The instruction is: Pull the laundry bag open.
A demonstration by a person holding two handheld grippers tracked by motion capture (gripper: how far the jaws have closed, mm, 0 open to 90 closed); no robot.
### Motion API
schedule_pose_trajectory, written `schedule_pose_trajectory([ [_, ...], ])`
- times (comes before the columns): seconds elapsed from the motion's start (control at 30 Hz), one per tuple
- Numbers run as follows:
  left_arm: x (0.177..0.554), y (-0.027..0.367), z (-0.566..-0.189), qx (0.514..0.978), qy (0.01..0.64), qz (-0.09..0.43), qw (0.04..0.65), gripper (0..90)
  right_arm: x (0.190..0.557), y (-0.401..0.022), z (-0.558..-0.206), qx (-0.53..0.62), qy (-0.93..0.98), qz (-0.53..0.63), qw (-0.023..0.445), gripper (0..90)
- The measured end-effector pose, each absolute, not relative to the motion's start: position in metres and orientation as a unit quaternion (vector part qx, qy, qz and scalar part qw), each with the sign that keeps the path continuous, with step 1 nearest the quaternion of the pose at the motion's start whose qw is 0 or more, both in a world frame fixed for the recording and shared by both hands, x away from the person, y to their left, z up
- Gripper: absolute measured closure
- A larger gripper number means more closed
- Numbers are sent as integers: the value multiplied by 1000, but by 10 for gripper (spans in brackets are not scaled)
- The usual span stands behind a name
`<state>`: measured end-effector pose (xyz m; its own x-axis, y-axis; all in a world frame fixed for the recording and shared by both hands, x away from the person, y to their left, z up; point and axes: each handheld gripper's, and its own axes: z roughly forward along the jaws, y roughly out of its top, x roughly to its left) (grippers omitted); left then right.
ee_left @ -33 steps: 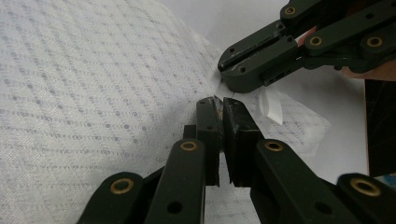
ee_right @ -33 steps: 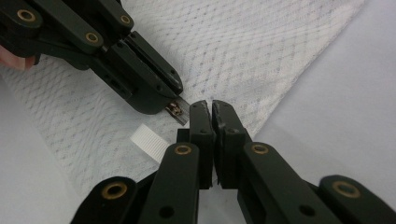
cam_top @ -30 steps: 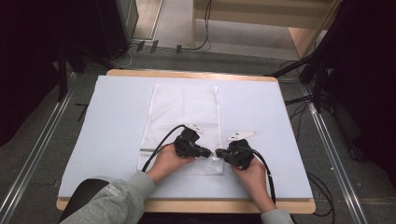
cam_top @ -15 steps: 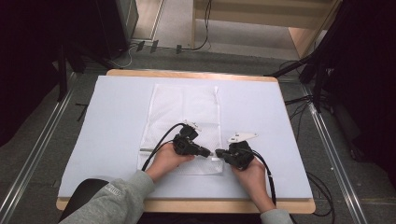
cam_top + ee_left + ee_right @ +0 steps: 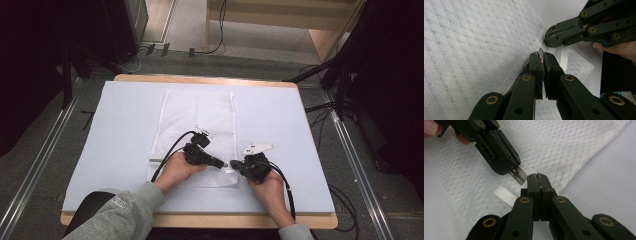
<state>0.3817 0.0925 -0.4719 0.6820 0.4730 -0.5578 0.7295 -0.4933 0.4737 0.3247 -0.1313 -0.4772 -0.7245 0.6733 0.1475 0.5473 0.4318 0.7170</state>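
Note:
A white mesh bag lies flat in the middle of the table. At its near right corner my two grippers meet tip to tip. My left gripper is shut on the small metal zipper pull. My right gripper faces it, jaws pressed together on the edge of the mesh bag just beside the pull. A short white ribbon tab sticks out of the bag's seam under the two tips.
A pale blue mat covers the wooden table. The person's forearms come in from the near edge. Cables trail from both grippers. Metal rails and dark equipment flank the table on both sides.

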Motion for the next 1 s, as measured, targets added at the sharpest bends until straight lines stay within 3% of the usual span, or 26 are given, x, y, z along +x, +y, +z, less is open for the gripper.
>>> schedule_pose_trajectory([
  [0.6, 387, 112, -466, 848, 357, -189, 343, 882, 325, -133, -478, 364, 839, 397, 76, 900],
  [1.0, 380, 120, -459, 861, 347, -167, 331, 882, 326, -134, -478, 366, 839, 397, 68, 900],
])
